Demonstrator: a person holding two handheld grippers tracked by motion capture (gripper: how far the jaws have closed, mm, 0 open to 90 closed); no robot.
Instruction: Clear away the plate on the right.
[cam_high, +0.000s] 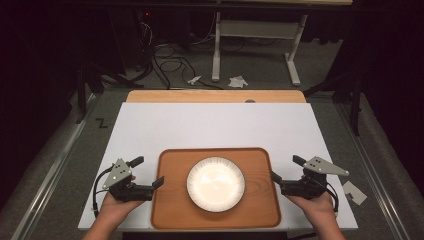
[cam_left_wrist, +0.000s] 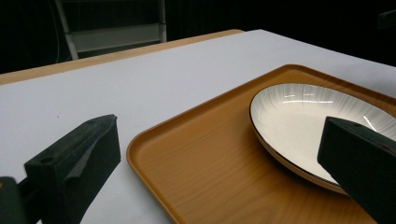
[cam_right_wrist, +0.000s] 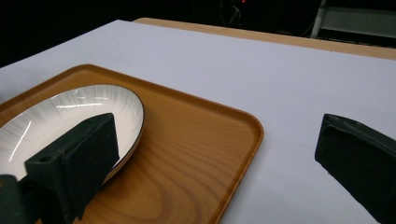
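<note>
**Two open claws flanking a tray with a plate**

The wooden tray (cam_high: 215, 210) lies on the white bench (cam_high: 215, 125), at its near edge. A white plate (cam_high: 216, 184) with a dark rim rests at the tray's centre. The left claw (cam_high: 149, 175) stands just beside the tray's left edge, jaws spread wide and holding nothing; in the left gripper view (cam_left_wrist: 210, 186) one jaw is over the bench, the other over the plate (cam_left_wrist: 299, 121). The right claw (cam_high: 285, 172) stands just beside the tray's right edge, likewise wide open and empty; in the right gripper view (cam_right_wrist: 215, 177) its jaws straddle the tray's (cam_right_wrist: 196, 154) corner.
</note>
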